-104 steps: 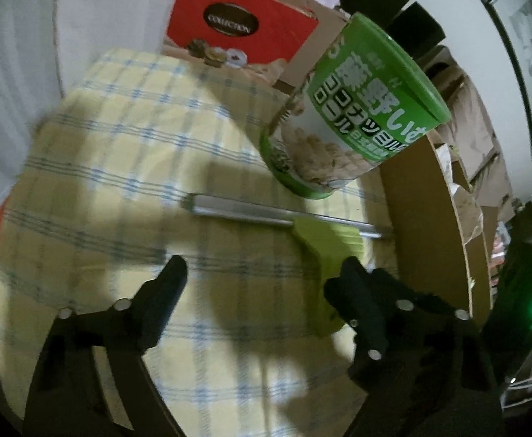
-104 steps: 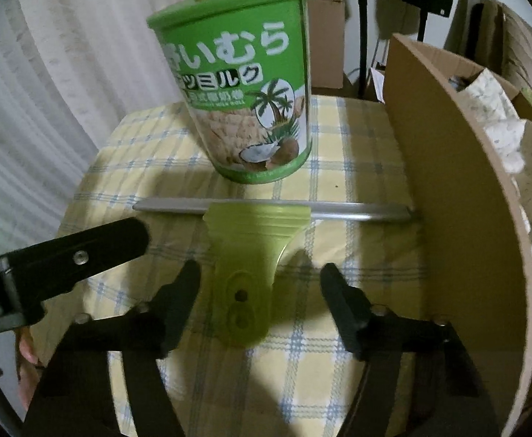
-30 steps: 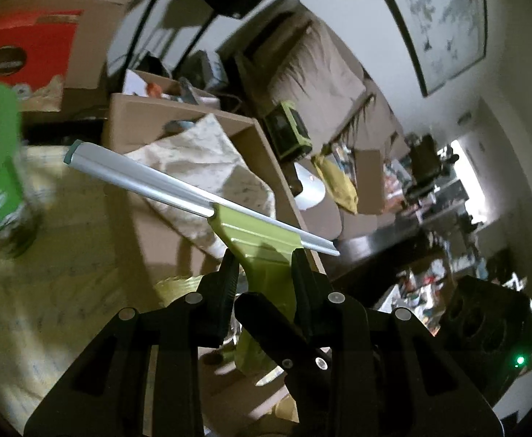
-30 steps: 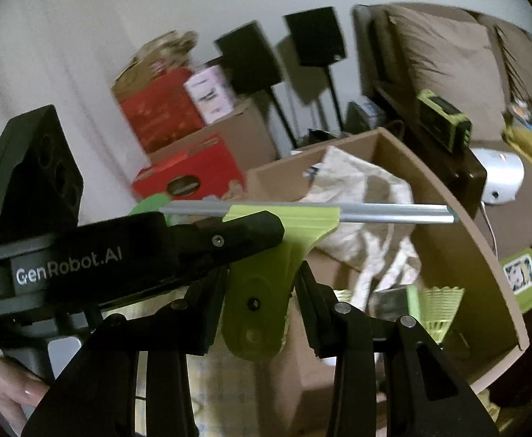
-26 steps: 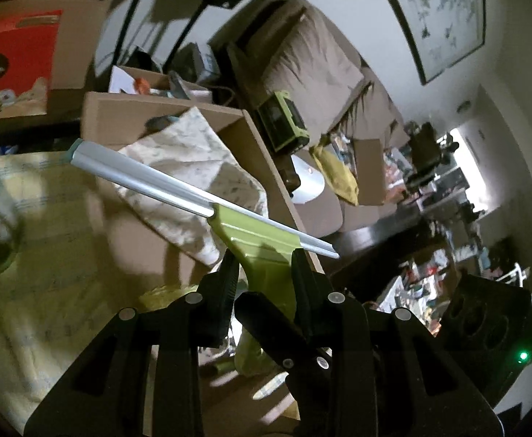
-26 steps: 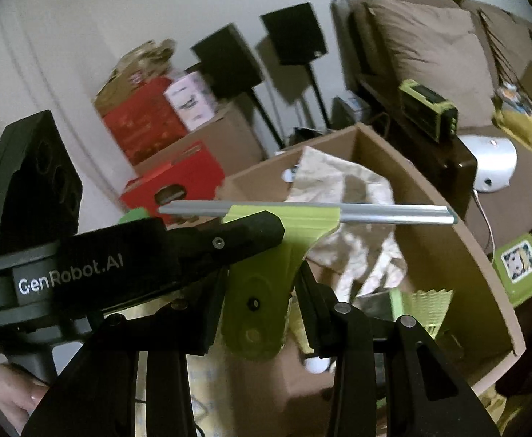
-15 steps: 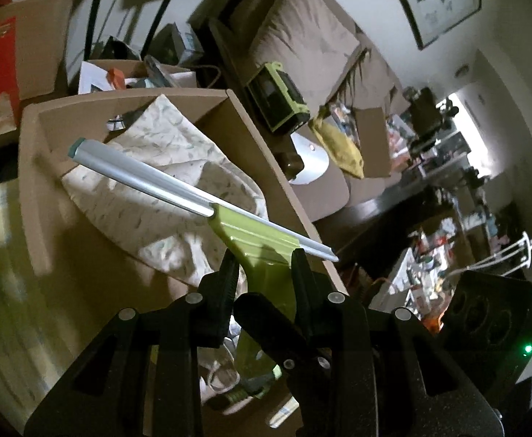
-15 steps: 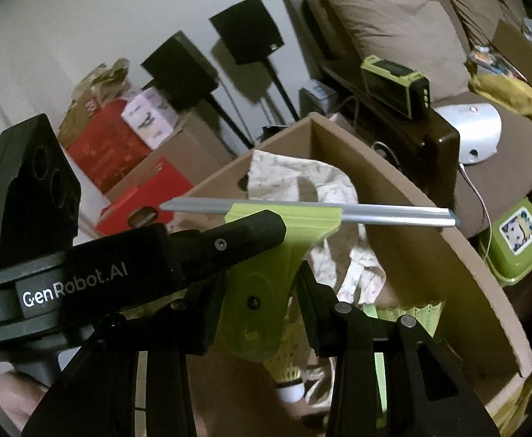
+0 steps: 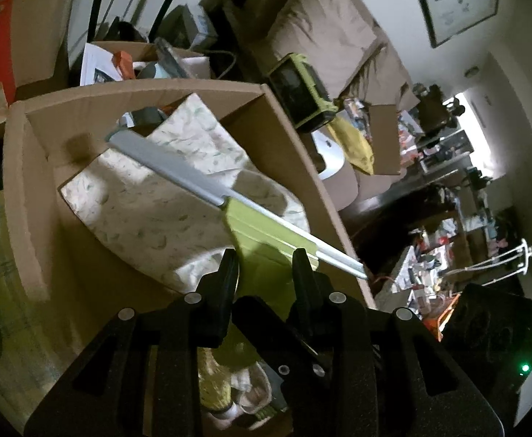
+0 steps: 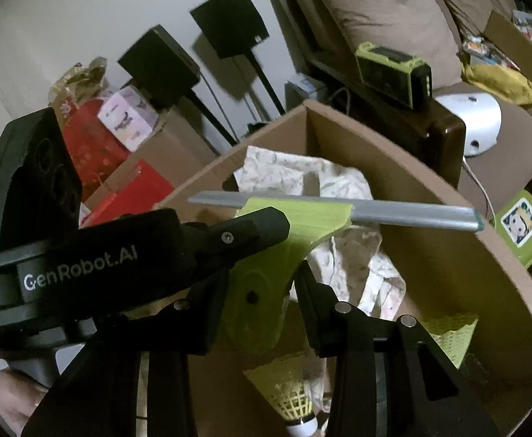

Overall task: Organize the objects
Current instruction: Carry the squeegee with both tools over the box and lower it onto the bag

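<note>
Over cardboard box (image 9: 295, 138), both grippers clamp plastic squeegee (image 10: 266, 266) (metal blade).

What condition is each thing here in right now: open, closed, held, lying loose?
Squeegee: held in the air over the box, blade level.
Left gripper: shut on the squeegee handle.
Right gripper: shut on the same handle.
Cardboard box: open on top.
Cloth: crumpled inside the box.
Shuttlecock: lying loose in the box.
</note>
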Demonstrator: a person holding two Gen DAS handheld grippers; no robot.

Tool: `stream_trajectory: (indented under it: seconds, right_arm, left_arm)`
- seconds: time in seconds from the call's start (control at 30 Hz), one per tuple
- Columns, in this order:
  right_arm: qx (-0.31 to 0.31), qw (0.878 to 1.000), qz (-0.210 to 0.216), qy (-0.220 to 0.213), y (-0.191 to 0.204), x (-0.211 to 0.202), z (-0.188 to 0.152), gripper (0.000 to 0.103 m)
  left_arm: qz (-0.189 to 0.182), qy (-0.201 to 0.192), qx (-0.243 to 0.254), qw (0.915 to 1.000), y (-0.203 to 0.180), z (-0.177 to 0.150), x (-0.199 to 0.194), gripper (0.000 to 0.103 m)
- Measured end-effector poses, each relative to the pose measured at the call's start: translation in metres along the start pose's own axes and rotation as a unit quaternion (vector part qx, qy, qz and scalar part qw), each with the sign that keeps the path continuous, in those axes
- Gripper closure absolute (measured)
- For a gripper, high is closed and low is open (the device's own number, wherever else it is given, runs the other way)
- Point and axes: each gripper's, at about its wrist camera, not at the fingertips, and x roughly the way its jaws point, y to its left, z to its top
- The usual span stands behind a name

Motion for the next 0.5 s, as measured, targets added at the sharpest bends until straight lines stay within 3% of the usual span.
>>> stream_trajectory:
  seconds: [0.23, 0.5]
  right_arm:
    - [0.019, 0.999, -0.009, 0.032, -0.012, 0.019, 0.000, 0.064]
    - [-0.006, 0.999, -0.019, 0.031, -0.013, -0.003, 0.001, 0.058]
  left_arm:
    - [0.037, -0.015, -0.006, 0.9992, 0.014, 0.000, 0.003, 0.079]
    - [0.050, -0.027, 0.007, 0.9984, 0.008, -0.013, -0.014, 0.079]
